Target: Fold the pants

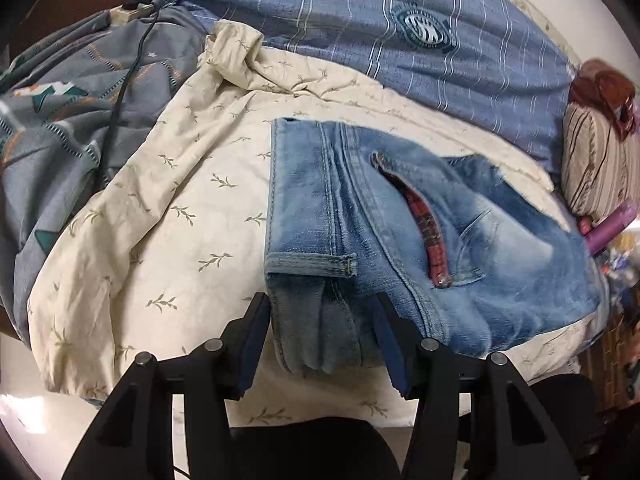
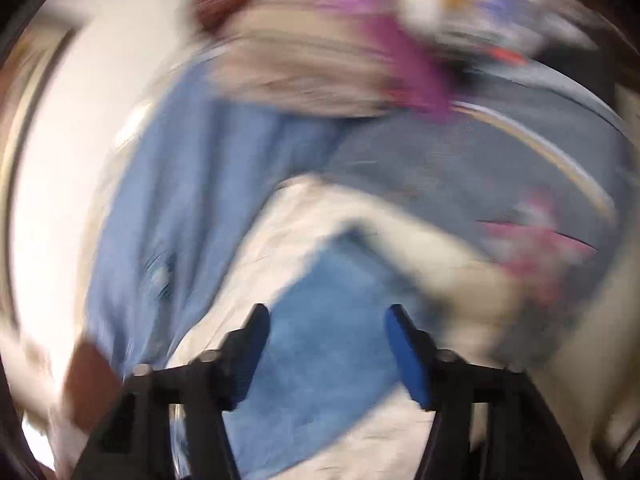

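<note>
The left gripper (image 1: 322, 312) is held just above the near end of the folded jeans (image 1: 360, 216), and its two blue pads (image 1: 256, 340) are spread apart, one on each side of the thick folded edge, with small gaps seen between pads and cloth, so nothing is squeezed. The jeans are laid in a neat folded bundle on a cream sheet (image 1: 180, 208) printed with little leaves, towards the right side of the bed. A hem is turned over at the near left corner of the bundle, and a red checked lining is seen in a pocket slit. A blue striped blanket (image 1: 380, 28) is spread along the far edge of the bed, a grey patterned quilt (image 1: 60, 112) is bunched at the left edge, and a striped pillow (image 1: 596, 160) is placed at the right edge. The right gripper (image 2: 326, 320) is shown in a very blurred picture; its pads are apart over blue cloth, and nothing is gripped.
</note>
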Demonstrator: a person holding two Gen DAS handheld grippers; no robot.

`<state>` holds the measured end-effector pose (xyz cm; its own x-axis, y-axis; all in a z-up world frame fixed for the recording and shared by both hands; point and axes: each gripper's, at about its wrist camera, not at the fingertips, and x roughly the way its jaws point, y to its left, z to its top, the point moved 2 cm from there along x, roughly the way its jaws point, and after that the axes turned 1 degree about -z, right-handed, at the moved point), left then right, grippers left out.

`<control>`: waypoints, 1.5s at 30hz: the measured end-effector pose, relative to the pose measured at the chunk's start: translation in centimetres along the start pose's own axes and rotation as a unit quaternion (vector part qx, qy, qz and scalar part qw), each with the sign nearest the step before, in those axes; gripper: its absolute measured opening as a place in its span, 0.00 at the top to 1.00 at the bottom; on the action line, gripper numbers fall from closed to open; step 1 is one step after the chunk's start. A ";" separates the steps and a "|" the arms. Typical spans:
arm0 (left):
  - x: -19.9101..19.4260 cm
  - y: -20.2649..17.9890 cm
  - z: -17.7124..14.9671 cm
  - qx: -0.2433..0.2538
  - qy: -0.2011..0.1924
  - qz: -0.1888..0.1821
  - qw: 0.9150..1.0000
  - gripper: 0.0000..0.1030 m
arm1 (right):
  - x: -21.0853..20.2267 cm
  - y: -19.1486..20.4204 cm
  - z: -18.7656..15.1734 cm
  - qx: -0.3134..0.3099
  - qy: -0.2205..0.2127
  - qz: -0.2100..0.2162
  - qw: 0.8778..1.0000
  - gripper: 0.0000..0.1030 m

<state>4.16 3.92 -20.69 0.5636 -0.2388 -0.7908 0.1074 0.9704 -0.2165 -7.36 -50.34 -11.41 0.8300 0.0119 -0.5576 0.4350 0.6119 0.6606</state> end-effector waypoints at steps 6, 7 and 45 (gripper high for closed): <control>0.7 0.3 0.0 0.001 0.004 0.003 1.000 0.61 | 4.7 12.9 -5.1 -0.170 -0.015 0.093 0.981 0.08; 0.7 0.4 0.1 0.000 0.004 0.002 1.000 0.62 | 6.8 14.8 -6.3 -0.209 0.018 0.080 0.974 0.08; 1.3 1.5 3.5 0.015 -0.004 0.020 1.000 0.63 | 23.0 19.1 -7.0 -0.258 0.182 -0.035 0.948 0.60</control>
<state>7.93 5.22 -20.01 0.5738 -0.1987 -0.7945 0.1083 0.9800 -0.1669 17.63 -32.85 -15.15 0.5891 0.1717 -0.7897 0.1783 0.9255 0.3342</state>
